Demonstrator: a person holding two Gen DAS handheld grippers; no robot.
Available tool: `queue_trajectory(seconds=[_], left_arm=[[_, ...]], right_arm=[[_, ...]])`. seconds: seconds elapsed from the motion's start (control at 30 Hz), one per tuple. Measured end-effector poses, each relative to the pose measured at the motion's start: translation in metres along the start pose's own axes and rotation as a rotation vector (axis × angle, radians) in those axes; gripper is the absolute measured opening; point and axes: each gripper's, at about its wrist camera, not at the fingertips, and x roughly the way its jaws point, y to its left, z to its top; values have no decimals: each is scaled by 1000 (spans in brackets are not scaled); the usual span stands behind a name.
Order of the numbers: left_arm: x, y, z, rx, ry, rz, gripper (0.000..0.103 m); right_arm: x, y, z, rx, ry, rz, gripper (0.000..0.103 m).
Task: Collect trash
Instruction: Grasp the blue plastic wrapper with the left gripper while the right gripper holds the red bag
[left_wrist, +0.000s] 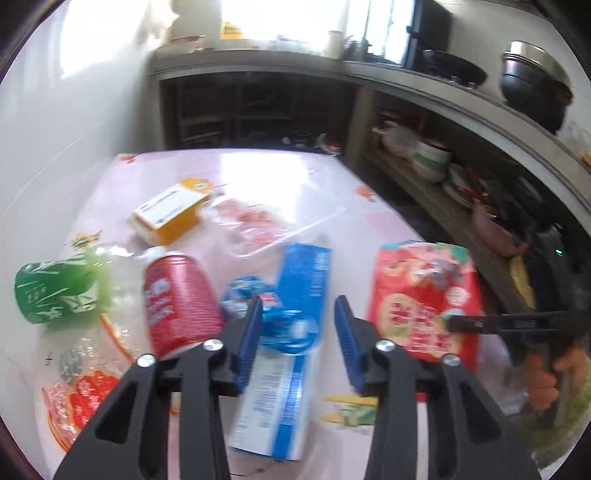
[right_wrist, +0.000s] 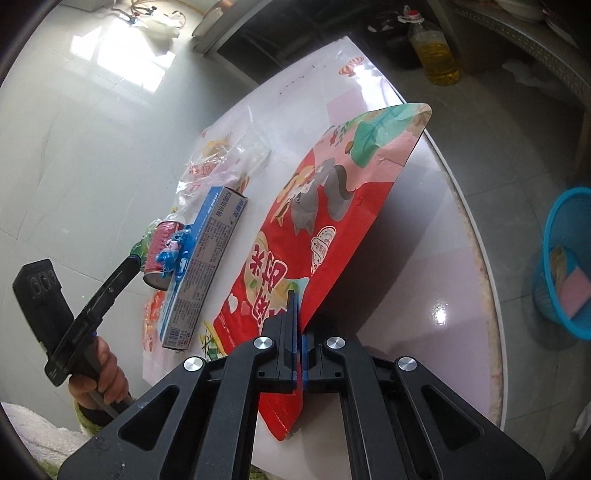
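Note:
My left gripper (left_wrist: 298, 314) is open, its fingers either side of a crumpled blue wrapper (left_wrist: 258, 299) that lies on a blue and white toothpaste box (left_wrist: 284, 354). A red can (left_wrist: 177, 299) lies just left of it. My right gripper (right_wrist: 297, 295) is shut on the edge of a large red snack bag (right_wrist: 325, 218) and holds it tilted above the table; the bag also shows in the left wrist view (left_wrist: 421, 291). The left gripper shows in the right wrist view (right_wrist: 135, 254) beside the can (right_wrist: 162, 254).
A yellow box (left_wrist: 173, 214), a clear plastic tray (left_wrist: 258, 225), a green-labelled bottle (left_wrist: 62, 288) and clear wrappers (left_wrist: 77, 391) lie on the pink table (right_wrist: 424, 280). A blue basket (right_wrist: 569, 262) stands on the floor at right. Shelves with bowls (left_wrist: 432, 158) are behind.

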Motion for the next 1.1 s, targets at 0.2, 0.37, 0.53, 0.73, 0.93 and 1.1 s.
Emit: queue_trajectory(seconds=[0.2,0.37,0.53,0.73,0.93,1.1], left_arm=[[20,1,-2,5,55,16,45],[33,-4,-3,47,91,65,32],[34,3,-4,17,93,63,6],[23,8,2,21,25,75,0],[11,-5,4,95,-5,56,36],[29,-11,11,110,15,58,52]], right_arm=[[1,2,0,13,-2,5,0],[0,-2,0,29,0,25,1],[-2,-4,0,31,-3,35,0],[-1,-5,-1,32,-8,43,1],[-3,-7,-1,37,-4,47,0],[-5,-7,0,39,-3,52,1]])
